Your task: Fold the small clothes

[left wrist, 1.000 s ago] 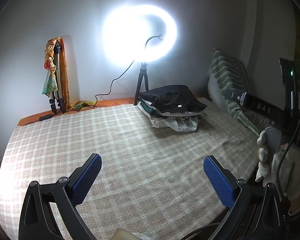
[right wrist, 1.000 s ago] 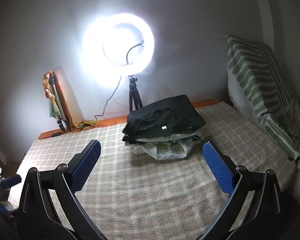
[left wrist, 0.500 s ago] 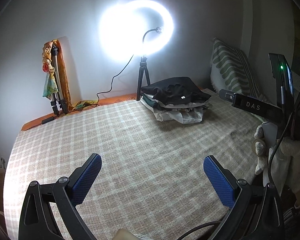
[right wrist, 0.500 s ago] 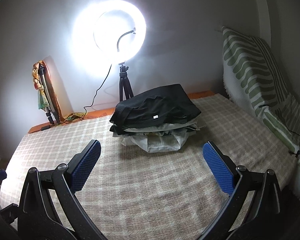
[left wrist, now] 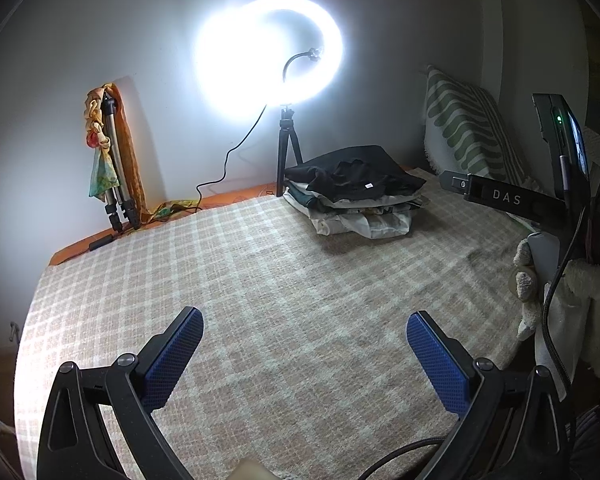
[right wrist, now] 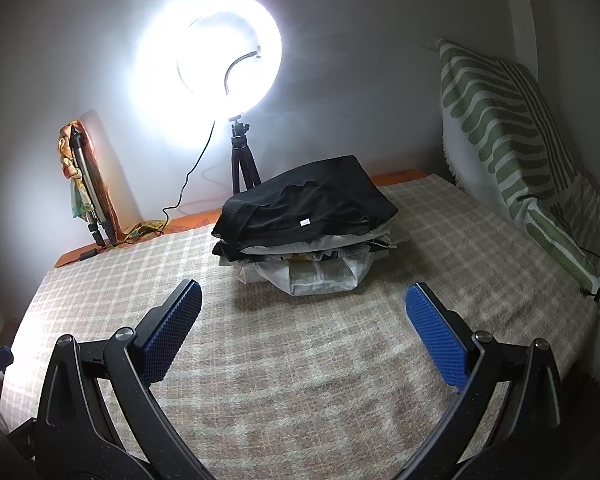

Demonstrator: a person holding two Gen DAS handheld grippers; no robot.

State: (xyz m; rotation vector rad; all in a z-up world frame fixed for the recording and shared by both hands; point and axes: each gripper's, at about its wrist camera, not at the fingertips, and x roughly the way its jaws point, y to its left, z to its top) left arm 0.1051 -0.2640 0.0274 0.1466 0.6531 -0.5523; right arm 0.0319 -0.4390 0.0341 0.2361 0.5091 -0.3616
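Hovering over the checked blanket [right wrist: 300, 380], the right gripper [right wrist: 302, 312] and left gripper [left wrist: 304, 344] both have jaws spread, holding nothing; the pile of clothes [right wrist: 304, 232] sits just before the lamp tripod [right wrist: 242, 164].

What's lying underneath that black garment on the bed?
Under the black garment sits a stack of folded clothes: pale, whitish and greenish layers show at their edges, resting on the checked bedcover. How many pieces there are, and what each is, stays covered.
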